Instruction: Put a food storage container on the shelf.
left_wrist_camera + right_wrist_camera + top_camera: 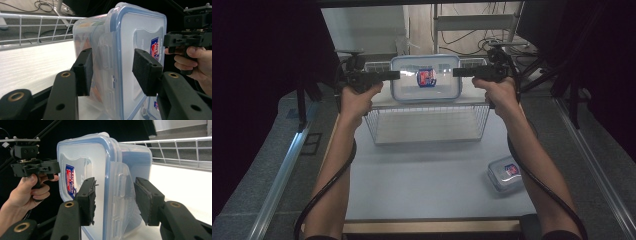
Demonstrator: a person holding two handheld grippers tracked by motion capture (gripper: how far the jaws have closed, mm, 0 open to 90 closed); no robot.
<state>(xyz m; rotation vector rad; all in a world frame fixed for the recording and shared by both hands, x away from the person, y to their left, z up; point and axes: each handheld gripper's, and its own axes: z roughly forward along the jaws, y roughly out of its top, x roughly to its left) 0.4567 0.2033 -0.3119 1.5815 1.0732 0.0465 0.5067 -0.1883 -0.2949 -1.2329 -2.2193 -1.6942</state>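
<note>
A large clear food container (407, 82) with a blue-rimmed lid and a red and blue label hangs on edge above the wire basket (379, 131), its lid facing me. My left gripper (398, 75) is shut on its left side latch and my right gripper (455, 72) on its right one. In the left gripper view the pads of my left gripper (115, 72) clamp the container (125, 37) across lid and body. The right gripper view has my right gripper (115, 200) pinching the container (82, 157) the same way.
The white wire basket stands at the far middle of the white table (427, 185). A smaller lidded container (506, 172) lies at the table's near right. Cables trail from both grippers along the forearms. Dark floor and metal rails flank the table.
</note>
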